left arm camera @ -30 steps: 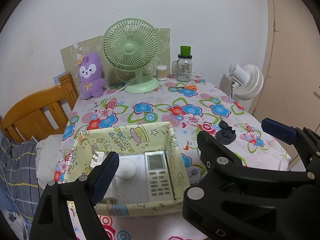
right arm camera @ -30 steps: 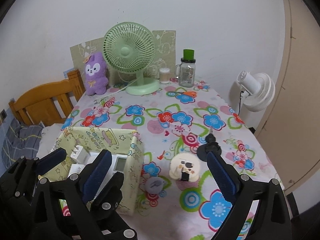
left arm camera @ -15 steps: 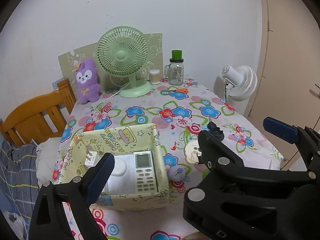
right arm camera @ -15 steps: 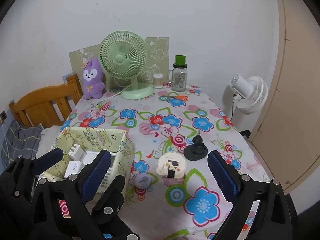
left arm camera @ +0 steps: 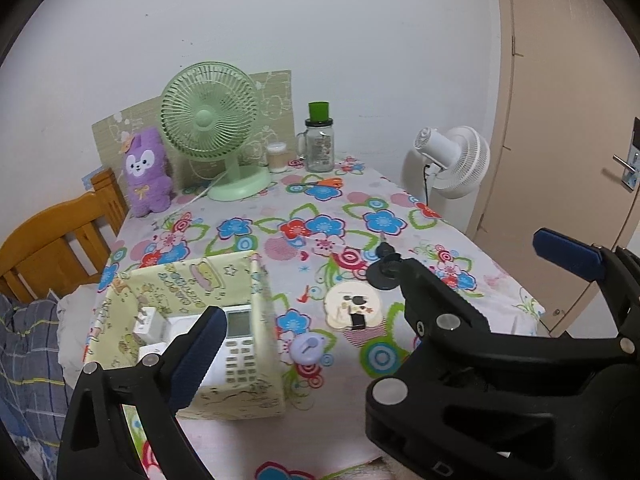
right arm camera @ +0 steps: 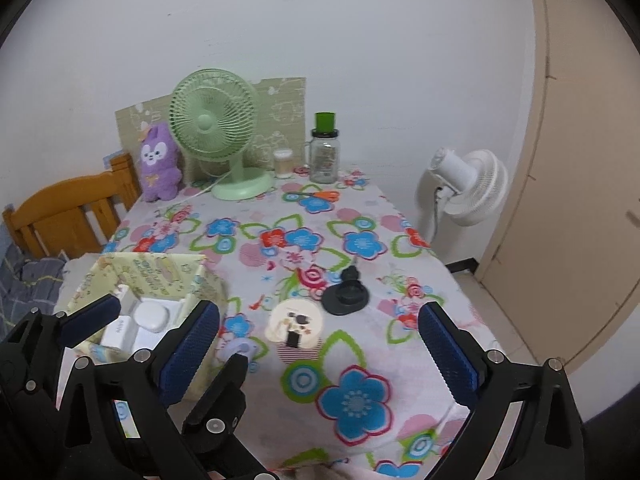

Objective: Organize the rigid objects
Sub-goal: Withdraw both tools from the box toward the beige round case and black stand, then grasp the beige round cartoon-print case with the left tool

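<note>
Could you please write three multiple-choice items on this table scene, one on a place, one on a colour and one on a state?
1. Where does the remote control lie?
A. inside the yellow box
B. beside the glass jar
C. on the chair

2. What colour is the desk fan on the table?
A. white
B. green
C. purple

3. How do the fingers of the right gripper stand?
A. shut on the black disc
B. shut on nothing
C. wide open with nothing held

Answers: 1 A, its screen and keys show within the box walls. 2 B, its grille and base are pale green. 3 C, the blue pads stand far apart over bare cloth.
</note>
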### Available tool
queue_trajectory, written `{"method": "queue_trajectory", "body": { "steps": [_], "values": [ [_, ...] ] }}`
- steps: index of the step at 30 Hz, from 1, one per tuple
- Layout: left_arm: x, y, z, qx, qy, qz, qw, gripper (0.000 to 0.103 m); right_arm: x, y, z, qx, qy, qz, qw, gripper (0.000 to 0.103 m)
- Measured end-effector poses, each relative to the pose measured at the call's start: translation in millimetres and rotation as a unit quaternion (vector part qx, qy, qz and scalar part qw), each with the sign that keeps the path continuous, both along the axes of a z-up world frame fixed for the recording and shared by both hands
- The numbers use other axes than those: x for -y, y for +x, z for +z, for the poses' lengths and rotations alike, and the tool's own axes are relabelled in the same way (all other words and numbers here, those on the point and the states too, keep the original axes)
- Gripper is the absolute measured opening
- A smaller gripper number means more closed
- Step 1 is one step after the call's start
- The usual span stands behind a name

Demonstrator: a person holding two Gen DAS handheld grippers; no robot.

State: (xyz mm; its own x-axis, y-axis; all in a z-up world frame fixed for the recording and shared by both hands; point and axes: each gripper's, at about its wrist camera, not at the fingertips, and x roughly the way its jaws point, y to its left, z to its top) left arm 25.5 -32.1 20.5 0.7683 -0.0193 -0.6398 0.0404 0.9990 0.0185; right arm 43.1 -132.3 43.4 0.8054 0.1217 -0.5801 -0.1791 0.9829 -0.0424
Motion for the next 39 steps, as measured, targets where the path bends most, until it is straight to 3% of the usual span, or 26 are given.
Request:
{"method": "queue_trajectory", "body": {
  "steps": [17, 39],
  "values": [
    [35.6, 16.1, -21.0, -0.013, -0.006, -0.024, 0.9996, 0.102, 35.3, 14.0, -17.7, -0.006, -0.004, -0.010, 1.000, 0.102],
    [59.7, 50.9, -81.9, -0.024, -0.005, -0.004, 0.9997, 0.102, 61.9, 61.3, -85.7, -0.026, 0.007, -0.001, 1.000, 0.102]
  ]
}}
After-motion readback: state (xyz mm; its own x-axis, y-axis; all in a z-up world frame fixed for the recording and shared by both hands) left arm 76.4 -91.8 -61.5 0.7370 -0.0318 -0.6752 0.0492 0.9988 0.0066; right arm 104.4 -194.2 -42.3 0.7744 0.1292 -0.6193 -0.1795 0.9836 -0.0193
